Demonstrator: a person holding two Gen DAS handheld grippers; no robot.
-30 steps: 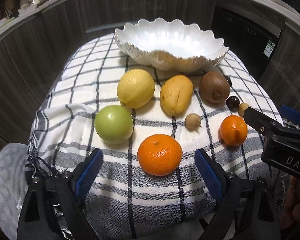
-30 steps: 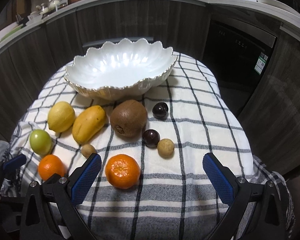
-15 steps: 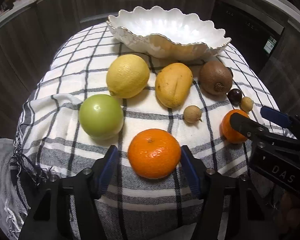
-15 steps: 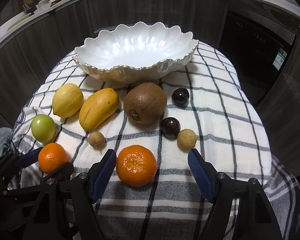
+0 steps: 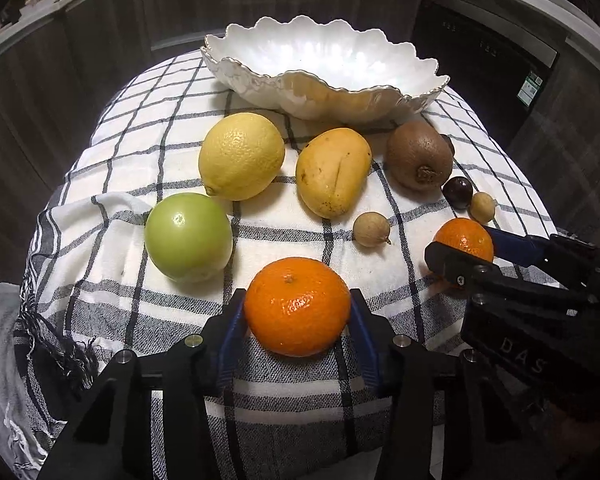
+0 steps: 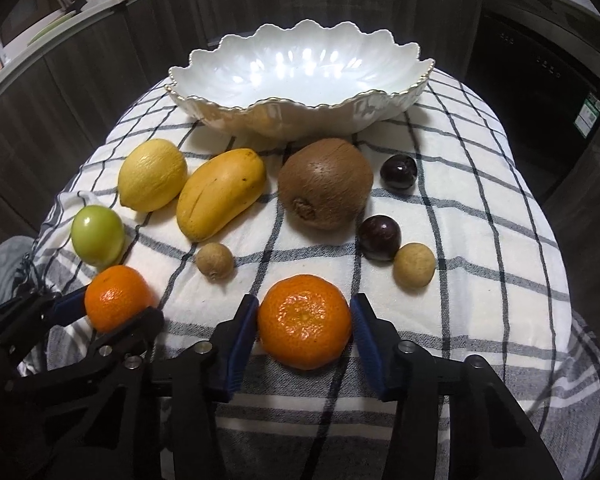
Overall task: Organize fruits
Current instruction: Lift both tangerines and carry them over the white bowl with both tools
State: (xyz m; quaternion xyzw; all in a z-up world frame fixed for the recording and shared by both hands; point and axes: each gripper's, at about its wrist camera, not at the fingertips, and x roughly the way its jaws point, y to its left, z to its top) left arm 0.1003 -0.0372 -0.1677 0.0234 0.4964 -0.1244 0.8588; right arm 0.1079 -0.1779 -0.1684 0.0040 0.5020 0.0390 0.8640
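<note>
My left gripper (image 5: 298, 314) fingers pinch one round orange mandarin (image 5: 297, 311) on the checked cloth; my right gripper (image 6: 305, 322) fingers clasp the other mandarin (image 6: 304, 321). The scalloped white bowl (image 6: 300, 76) lies straight ahead, beyond the other fruit.

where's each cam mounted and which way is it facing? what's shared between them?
Left wrist: rides the left claw, looking forward and down over the checked cloth to the scalloped white bowl; its own blue-padded fingers flank the left orange mandarin, with the right claw at right.
Right wrist: rides the right claw, facing the same bowl; its fingers flank the right orange mandarin, the left claw at lower left.
Shared: bowl, cloth, both mandarins, the brown fuzzy kiwi.
</note>
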